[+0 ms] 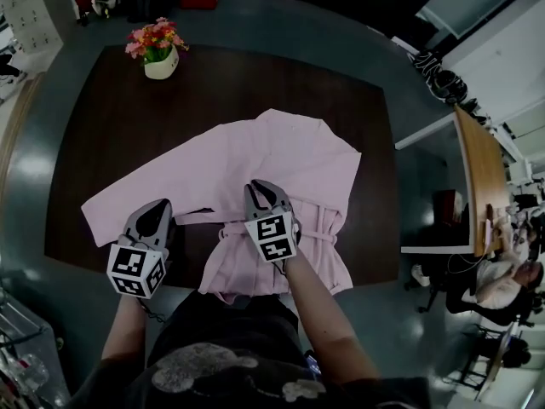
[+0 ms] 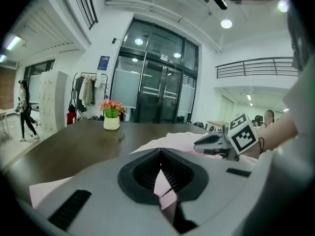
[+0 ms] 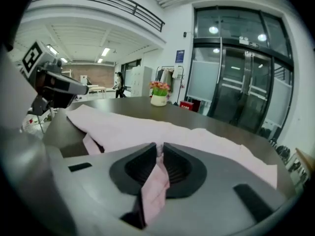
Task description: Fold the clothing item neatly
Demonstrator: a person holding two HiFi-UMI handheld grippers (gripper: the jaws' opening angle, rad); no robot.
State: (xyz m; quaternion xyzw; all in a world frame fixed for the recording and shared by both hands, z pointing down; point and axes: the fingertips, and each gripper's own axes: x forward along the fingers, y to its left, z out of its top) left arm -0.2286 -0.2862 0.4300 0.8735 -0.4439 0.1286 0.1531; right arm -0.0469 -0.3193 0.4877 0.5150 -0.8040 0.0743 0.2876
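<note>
the pink garment [image 1: 289,164] lies spread on the dark table [image 1: 102,143], in the middle of the head view. the left tongs [image 1: 160,207] are clamped on a fold of it (lower left), and the right tongs [image 1: 258,187] pinch its cloth at lower centre. a flower pot [image 1: 160,60] stands upper left.

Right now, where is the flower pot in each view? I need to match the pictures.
Head view: the flower pot is near the top left, at the far edge of the dark table.
Left gripper view: left of centre, at mid-height.
Right gripper view: centre, just above mid-height.
Shared landmark: the pink garment, spread on the table nearer than the pot in all three views.
</note>
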